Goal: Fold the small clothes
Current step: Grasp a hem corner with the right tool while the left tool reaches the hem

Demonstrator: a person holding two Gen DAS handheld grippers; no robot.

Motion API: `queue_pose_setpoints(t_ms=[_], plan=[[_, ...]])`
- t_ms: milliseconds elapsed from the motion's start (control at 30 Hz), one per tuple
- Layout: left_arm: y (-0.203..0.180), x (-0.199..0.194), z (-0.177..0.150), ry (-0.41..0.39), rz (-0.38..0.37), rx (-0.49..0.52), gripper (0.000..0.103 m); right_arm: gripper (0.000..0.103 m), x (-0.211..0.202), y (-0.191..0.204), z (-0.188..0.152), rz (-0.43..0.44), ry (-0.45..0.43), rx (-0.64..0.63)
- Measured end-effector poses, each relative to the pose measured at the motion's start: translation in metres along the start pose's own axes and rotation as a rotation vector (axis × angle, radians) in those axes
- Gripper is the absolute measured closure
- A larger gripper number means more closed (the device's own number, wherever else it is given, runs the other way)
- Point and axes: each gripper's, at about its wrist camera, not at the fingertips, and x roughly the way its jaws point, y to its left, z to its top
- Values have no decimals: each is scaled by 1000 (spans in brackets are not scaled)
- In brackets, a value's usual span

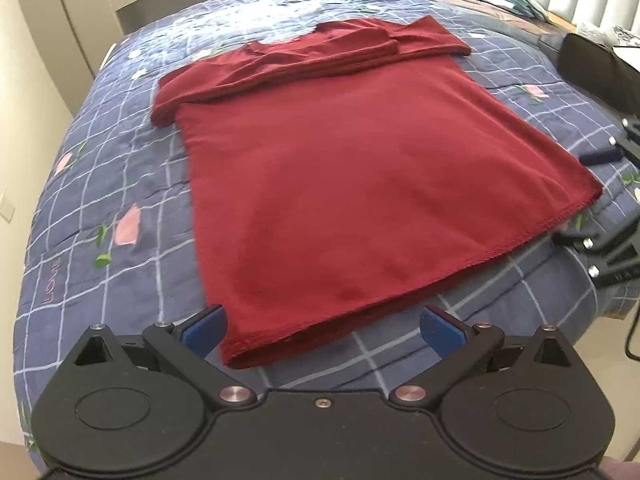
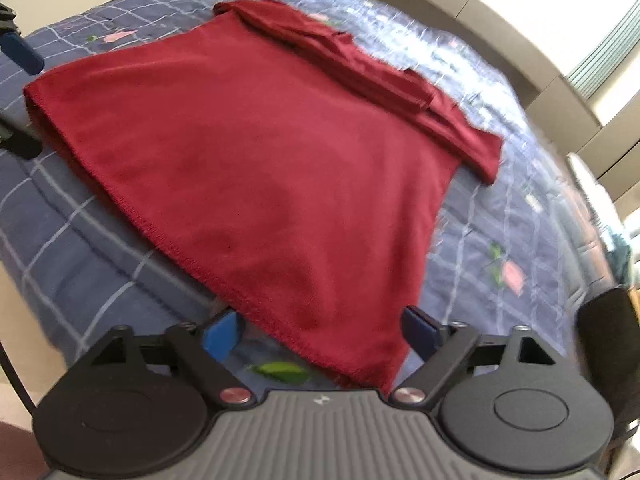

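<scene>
Left wrist view takes in most of a bed (image 1: 100, 184) under a blue checked quilt with pink flowers, and on it lies the red shirt (image 1: 340, 168), spread flat with its sleeves already folded in across the upper part. The shirt's long axis runs away from the camera, collar end far and hem end near, slanting a little to the right as it recedes. Its hem edge crosses the frame diagonally, from a near corner low in the middle to a second corner out at the right. The left gripper (image 1: 324, 326) has its blue-padded jaws standing wide apart with nothing pressed between them; the near hem corner lies just ahead of them, close beside the left pad. In the right wrist view the same shirt (image 2: 256, 152) fans away up and to the left, collar end far, and the other hem corner dips down between the pads of the right gripper (image 2: 320, 330), whose jaws are also apart and not clamped on the cloth. Each hand is thus nearest its own hem corner. My judgement is that the coming move is a pinch on both corners, carrying the hem up along the long axis toward the collar.
</scene>
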Motion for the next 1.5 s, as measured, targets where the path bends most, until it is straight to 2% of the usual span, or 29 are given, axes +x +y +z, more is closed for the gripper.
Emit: queue_pose_setpoints(t_ms=[67,133,267,333,433,533,700,833,900,1033,1167,1200,1300,1367,1400,1500], plan=[[-4,2,1,0,-7,17,1,28,3,-3,3,12,-6,6],[-9,5,2,1,-11,42,1,55,2,-6,6,57,-18,9],[-18,8,6,-5,-16,89,1,61,-8,-18,15,157,-57,62],[-24,10,7,-7,-15,116,1,74,-10,-24,19,180,-63,96],[-33,16,8,-4,-5,168,1,88,-8,-34,27,209,-61,142],[-41,24,9,1,8,219,1,90,-4,-45,32,243,-58,196],[-44,37,16,7,30,268,2,91,5,-63,39,279,-55,274],[-35,49,17,65,50,282,17,91,10,-70,42,291,-56,280],[-24,48,16,66,47,258,18,91,12,-71,43,298,-53,275],[-6,43,12,78,65,203,27,91,16,-72,43,310,-42,271],[3,42,9,81,109,201,41,90,21,-72,42,318,-24,270],[5,43,9,80,123,205,42,88,22,-72,41,319,-20,269],[12,45,12,73,144,194,45,71,26,-71,38,336,3,266],[15,44,15,57,134,175,58,65,26,-69,33,377,15,266],[15,43,16,51,125,165,61,59,26,-68,31,386,21,257],[17,40,21,27,106,146,76,44,23,-59,26,379,40,202]])
